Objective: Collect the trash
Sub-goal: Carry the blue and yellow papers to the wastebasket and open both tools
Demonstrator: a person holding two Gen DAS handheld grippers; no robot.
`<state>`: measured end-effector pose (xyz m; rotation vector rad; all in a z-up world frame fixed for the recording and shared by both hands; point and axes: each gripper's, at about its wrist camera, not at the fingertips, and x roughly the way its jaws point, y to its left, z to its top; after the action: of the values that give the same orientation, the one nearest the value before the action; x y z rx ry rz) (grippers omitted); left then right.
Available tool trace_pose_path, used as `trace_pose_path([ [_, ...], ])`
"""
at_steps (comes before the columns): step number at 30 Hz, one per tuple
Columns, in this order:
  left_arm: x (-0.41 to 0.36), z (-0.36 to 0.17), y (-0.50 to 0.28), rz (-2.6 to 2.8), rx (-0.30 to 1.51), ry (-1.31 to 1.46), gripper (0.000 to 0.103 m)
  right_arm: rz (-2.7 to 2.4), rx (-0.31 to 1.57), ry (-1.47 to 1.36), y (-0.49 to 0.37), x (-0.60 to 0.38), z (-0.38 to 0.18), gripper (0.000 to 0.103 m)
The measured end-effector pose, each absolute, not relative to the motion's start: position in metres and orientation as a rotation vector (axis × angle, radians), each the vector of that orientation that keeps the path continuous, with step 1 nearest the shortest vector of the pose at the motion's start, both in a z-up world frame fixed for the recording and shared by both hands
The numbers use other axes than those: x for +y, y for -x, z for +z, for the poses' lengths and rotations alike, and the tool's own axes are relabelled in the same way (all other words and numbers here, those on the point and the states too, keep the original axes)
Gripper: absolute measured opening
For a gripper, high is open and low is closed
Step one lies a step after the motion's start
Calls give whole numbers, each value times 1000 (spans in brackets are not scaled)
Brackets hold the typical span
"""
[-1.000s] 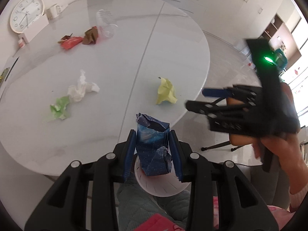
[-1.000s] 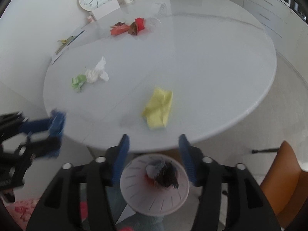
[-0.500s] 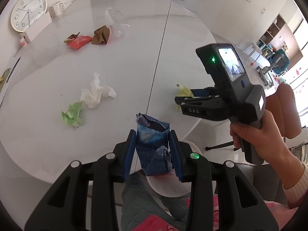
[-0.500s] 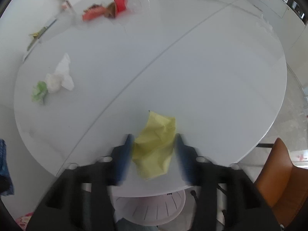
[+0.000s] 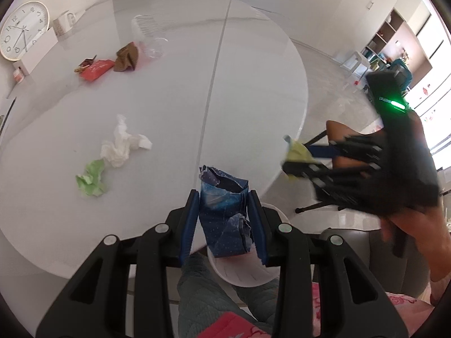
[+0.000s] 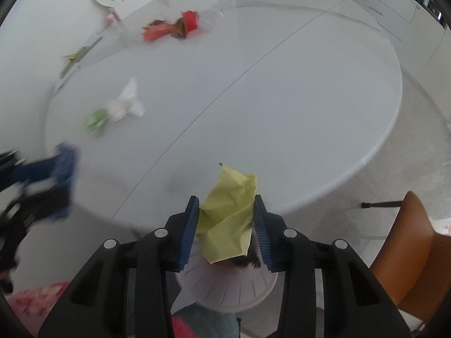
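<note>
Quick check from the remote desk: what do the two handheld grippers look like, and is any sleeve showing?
Both grippers are black plastic frames with cut-out arms and round silver pivot bolts, each ending in two blue ribbed pads. The left gripper and right gripper match. Seen from the left wrist view, the right gripper's black handle block carries a lit green light. The hand gripping it shows no sleeve.

A round white wall clock with a pale rim [image 5: 24,31] leans at the far left edge of the round white table [image 5: 253,64], a white mug [image 5: 62,23] just beside it. An orange-brown chair [image 6: 417,256] stands off the table's near right edge.
</note>
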<state>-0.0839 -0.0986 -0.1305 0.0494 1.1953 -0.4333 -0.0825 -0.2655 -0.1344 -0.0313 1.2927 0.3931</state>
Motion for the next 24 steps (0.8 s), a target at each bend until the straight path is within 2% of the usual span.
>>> trace_pose_path([
  [5,-113,-132,103,-434,1203,-41,35,464,1311,51,134,-273,-127,40],
  [9,-121,-138,119,-424,1224,-3,35,500,1341,61,156,-275,-143,44],
  [11,-126,-140,126,-417,1230,-3,35,512,1342,44,159,-278,-146,57],
  [12,-130,-142,131,-412,1231,-8,35,513,1340,36,160,-280,-146,70],
  [13,-132,-142,135,-412,1233,-11,35,510,1334,40,162,-282,-144,79],
  [18,-147,-148,153,-425,1250,-14,35,477,1298,61,165,-300,-134,92],
  [24,-161,-149,164,-441,1254,-27,35,414,1274,38,163,-323,-128,94],
])
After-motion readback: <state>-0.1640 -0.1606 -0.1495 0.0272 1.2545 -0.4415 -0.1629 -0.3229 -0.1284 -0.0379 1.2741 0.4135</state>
